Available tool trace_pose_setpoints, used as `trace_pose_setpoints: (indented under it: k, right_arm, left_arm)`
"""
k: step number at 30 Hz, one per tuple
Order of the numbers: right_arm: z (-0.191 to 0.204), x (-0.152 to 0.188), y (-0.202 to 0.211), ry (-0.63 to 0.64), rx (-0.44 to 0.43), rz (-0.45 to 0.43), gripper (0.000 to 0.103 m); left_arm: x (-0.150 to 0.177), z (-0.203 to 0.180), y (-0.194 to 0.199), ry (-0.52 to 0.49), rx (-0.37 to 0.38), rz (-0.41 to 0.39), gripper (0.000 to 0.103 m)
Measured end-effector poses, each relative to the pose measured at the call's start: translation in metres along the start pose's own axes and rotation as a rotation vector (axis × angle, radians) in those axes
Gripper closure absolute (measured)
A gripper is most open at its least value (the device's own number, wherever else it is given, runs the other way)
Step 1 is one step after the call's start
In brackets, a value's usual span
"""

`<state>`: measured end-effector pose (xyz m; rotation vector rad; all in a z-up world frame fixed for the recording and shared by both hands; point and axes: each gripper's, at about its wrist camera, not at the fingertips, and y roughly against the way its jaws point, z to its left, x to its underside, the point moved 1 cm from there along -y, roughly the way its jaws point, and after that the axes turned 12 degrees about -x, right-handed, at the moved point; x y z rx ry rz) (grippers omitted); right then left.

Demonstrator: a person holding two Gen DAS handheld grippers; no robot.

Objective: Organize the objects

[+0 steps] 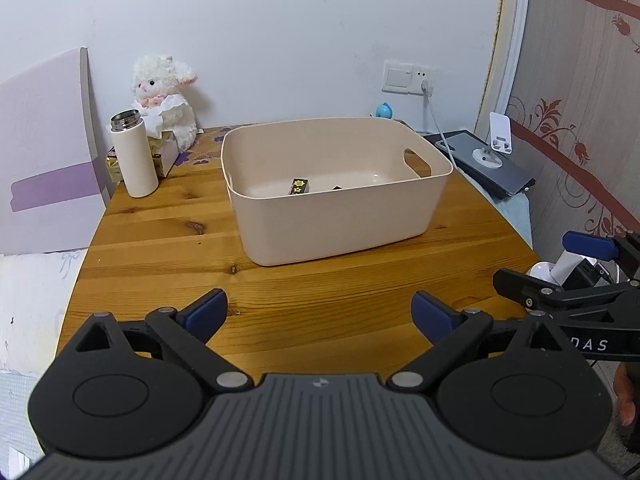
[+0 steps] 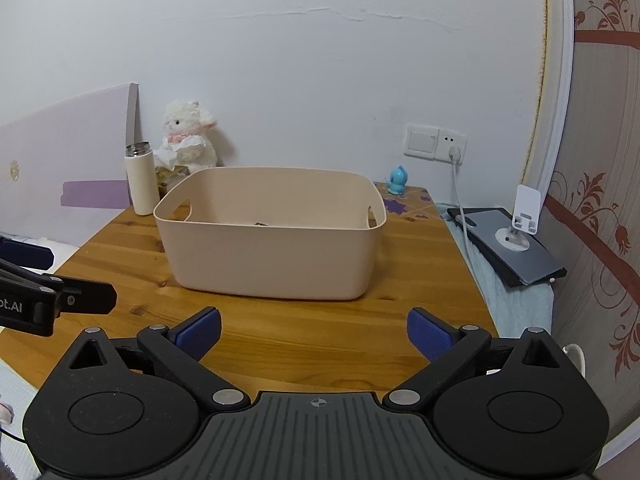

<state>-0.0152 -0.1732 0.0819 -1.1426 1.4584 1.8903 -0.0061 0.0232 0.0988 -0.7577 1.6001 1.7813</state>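
A beige plastic bin stands on the wooden table; it also shows in the right wrist view. Inside it lies a small black box with yellow stars and another dark item, mostly hidden by the wall. My left gripper is open and empty over the table's near edge, short of the bin. My right gripper is open and empty, also short of the bin. The right gripper shows at the right edge of the left wrist view.
A white thermos, a plush lamb and a tissue box stand at the back left. A blue figurine sits at the back right. A tablet with a phone stand lies right of the table.
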Motion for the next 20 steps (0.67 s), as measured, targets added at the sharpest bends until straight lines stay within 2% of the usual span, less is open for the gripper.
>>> trace_pose_setpoints:
  k: [20]
  right_arm:
    - [-0.003,0.004,-0.009,-0.031,-0.011,0.028,0.001]
  left_arm:
    - [0.002,-0.003,0.001,-0.029,-0.003,-0.010,0.004]
